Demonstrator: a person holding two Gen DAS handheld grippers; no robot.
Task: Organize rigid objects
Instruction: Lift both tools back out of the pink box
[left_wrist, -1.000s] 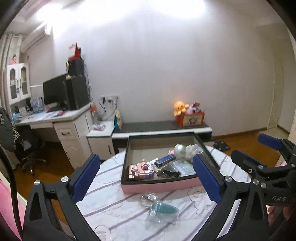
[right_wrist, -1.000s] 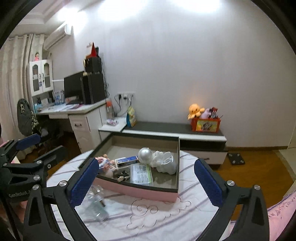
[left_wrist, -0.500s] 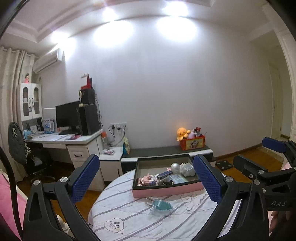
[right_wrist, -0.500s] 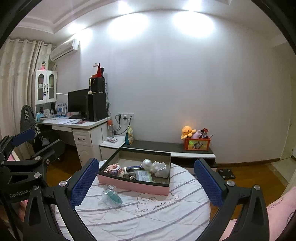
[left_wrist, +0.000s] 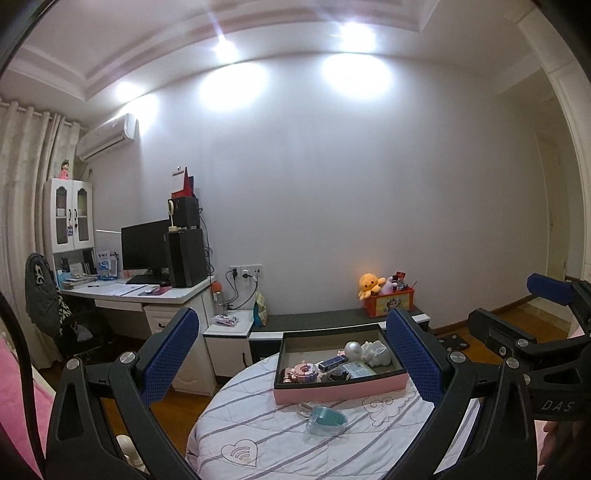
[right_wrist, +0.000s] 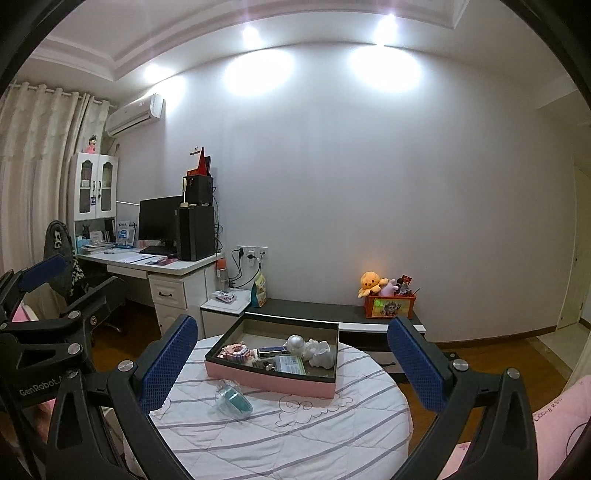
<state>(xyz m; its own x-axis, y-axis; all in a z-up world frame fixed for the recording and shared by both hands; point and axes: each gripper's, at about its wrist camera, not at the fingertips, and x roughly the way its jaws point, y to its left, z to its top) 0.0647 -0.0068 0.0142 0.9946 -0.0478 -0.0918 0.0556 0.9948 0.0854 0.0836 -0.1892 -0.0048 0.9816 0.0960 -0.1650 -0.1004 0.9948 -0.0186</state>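
A pink-sided tray (left_wrist: 343, 392) (right_wrist: 269, 380) sits on a round table with a striped white cloth (left_wrist: 280, 439) (right_wrist: 295, 432). Inside it lie a pink block figure (left_wrist: 301, 373) (right_wrist: 236, 352), a silver ball (left_wrist: 352, 348) (right_wrist: 295, 342), a white figurine (left_wrist: 376, 352) (right_wrist: 319, 352), a blue box (left_wrist: 332, 363) and a card. A clear teal container (left_wrist: 327, 421) (right_wrist: 233, 401) lies on the cloth in front of the tray. My left gripper (left_wrist: 291, 369) and right gripper (right_wrist: 291, 369) are both open, held back from the table, nothing between the fingers.
A desk with monitor and speakers (left_wrist: 159, 258) (right_wrist: 173, 236) stands at left with a chair (left_wrist: 44, 295). A low dark bench (left_wrist: 325, 321) carries a red toy box (left_wrist: 388, 304) (right_wrist: 389, 304). Pink bedding (right_wrist: 554, 424) lies at right. Wooden floor surrounds the table.
Both grippers have pulled back and up from the table, so the tray and teal container look smaller and farther. Both stayed open. Nothing on the table moved.
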